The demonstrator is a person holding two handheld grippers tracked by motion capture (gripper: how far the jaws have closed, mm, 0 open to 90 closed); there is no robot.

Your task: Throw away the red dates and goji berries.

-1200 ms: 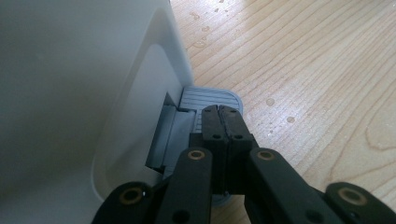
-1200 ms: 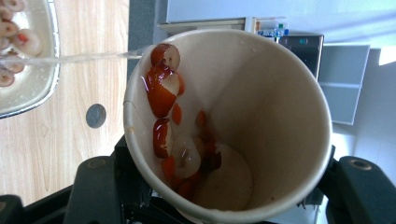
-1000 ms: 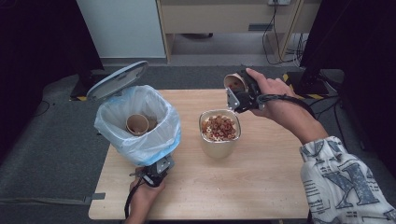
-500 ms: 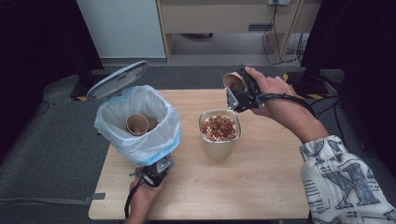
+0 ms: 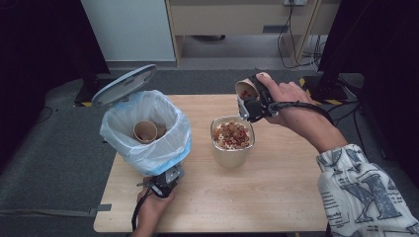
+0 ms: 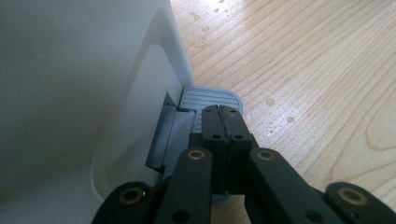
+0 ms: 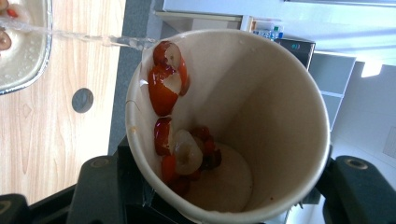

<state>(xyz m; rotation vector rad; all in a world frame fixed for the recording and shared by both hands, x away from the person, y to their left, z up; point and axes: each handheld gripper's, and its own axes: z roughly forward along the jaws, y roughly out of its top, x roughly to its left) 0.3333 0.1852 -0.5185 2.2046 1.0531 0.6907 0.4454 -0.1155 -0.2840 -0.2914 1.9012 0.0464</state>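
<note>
Bench: pale wood, water-spotted, on grey carpet. Left gripper: jaws closed, on bin pedal, near-left edge. Right gripper: jaws clamped on tilted paper cup, far edge, above glass container.

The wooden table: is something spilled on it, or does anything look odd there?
Yes. Small clear droplets lie scattered on the wooden table beside the bin's pedal, so it looks splashed. In the tilted paper cup, red fruit pieces cling to the inner wall instead of falling out.
</note>
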